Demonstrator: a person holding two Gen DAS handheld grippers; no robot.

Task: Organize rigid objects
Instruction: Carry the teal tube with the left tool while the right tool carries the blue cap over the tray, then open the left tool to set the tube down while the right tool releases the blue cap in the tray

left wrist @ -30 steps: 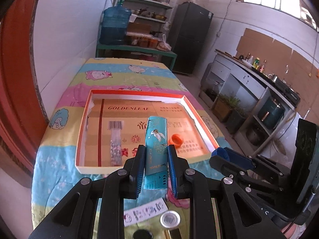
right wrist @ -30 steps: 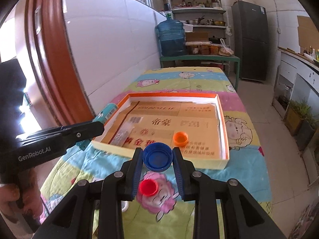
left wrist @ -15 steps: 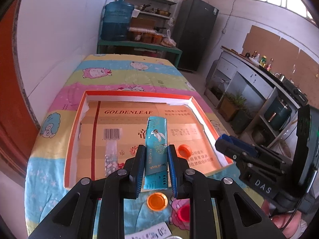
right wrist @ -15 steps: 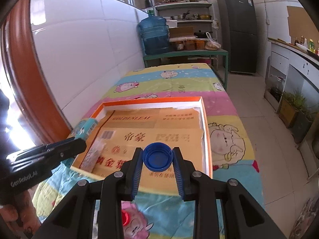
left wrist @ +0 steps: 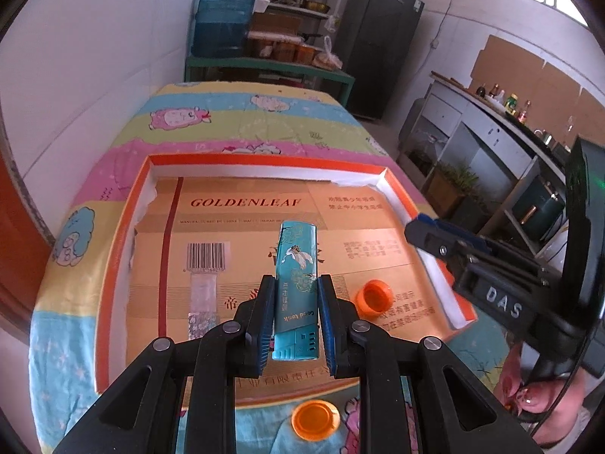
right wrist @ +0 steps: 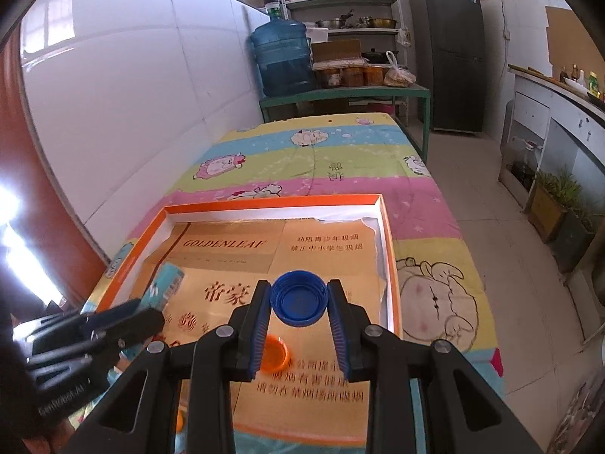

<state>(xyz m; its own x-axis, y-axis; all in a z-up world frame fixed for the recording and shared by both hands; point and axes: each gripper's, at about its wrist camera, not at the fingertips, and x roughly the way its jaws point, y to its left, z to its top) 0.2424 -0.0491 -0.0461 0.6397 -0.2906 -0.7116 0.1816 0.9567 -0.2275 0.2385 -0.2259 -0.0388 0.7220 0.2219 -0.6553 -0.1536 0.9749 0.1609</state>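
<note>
Left claw [left wrist: 295,316] — clamped on a teal lighter [left wrist: 297,283], gripped at its lower half with the long axis pointing forward along the fingers. The claw is held level above the near half of the orange-rimmed shallow box [left wrist: 124,227], which lies on the cartoon-print cloth [left wrist: 245,121] covering the worktop. An orange cap [left wrist: 372,296] rests open side up on the box's cardboard floor, just right of the claw; a second orange cap [left wrist: 315,420] lies on the cloth outside the near rim.

Right claw [right wrist: 299,312] — clamped on a blue bottle cap [right wrist: 299,298], open side facing the camera, held above the box's right half. Its black body [left wrist: 484,283] enters the left view from the right, over the box's right wall. The left claw and lighter tip [right wrist: 166,282] show at lower left of the right view.
</note>
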